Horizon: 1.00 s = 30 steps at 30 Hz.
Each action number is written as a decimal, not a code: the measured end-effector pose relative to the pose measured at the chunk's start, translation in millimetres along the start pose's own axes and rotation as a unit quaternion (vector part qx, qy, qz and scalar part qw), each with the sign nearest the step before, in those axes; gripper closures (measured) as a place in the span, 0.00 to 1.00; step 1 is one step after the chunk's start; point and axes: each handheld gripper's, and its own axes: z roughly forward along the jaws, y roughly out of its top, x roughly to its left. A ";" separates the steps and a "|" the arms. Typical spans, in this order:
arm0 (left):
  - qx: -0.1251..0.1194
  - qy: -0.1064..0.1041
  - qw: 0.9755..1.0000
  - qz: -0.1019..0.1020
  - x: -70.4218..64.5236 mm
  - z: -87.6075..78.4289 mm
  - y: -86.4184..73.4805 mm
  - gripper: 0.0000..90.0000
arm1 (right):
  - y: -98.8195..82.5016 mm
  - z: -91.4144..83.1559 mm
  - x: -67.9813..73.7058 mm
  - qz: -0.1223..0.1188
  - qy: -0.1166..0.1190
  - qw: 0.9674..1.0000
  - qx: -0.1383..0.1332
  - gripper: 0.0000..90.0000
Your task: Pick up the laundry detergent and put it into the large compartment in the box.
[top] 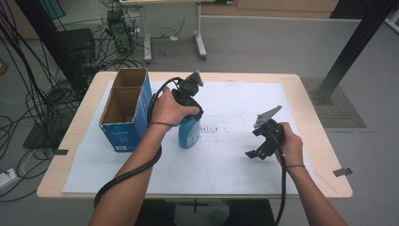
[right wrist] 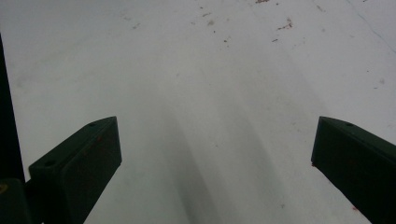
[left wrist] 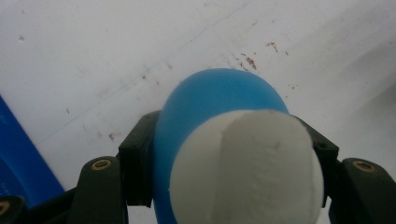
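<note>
Gripped at the neck by the left tool (top: 188,96): a blue bottle (top: 189,133) with a white cap (left wrist: 247,168), upright on the white sheet (top: 226,165) covering the counter (top: 315,94), just beside an open blue carton (top: 124,110). Well apart at right, held low over the sheet with jaws wide and nothing between: the right tool (top: 256,153).

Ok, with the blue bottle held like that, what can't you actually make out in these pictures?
- Blue plastic bottle with white cap: in the high view the hand and left gripper hide its top; in the left gripper view the blurred cap hides its body.
- Label print on the bottle: too small to read in the high view.
- Open blue cardboard box: its walls hide the bottom of both compartments.
- Right gripper: the jaw tips are cut off by the frame's lower edge.
</note>
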 end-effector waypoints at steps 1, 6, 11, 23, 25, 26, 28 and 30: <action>0.000 0.000 1.000 0.000 0.0 0.0 0.0 0.42 | 0.1 0.0 -0.1 0.000 0.000 1.000 0.000 0.02; -0.001 0.001 1.000 -0.001 -0.5 0.0 -0.4 0.42 | 0.5 -0.2 0.4 0.000 0.000 1.000 0.001 0.01; 0.000 0.003 1.000 -0.002 -0.9 0.0 -0.1 0.42 | 0.4 -1.4 0.5 0.000 -0.001 1.000 0.000 0.02; 0.002 0.004 1.000 0.000 -1.1 -0.1 0.1 0.42 | -0.1 -2.5 0.7 -0.001 -0.002 1.000 -0.001 0.02; 0.001 0.005 1.000 -0.001 -1.2 -0.1 0.0 0.42 | 0.2 -2.8 1.1 -0.001 -0.003 1.000 -0.001 0.02; 0.001 0.005 1.000 0.000 -1.4 -0.1 0.0 0.42 | 0.3 -3.1 1.3 -0.001 -0.003 1.000 0.000 0.02; 0.002 0.005 1.000 0.001 -1.5 -0.1 0.1 0.42 | 0.3 -3.3 1.2 -0.001 -0.004 1.000 -0.001 0.02; 0.002 0.005 1.000 0.001 -1.6 -0.1 0.1 0.42 | 0.3 -3.6 1.2 -0.001 -0.004 1.000 0.000 0.02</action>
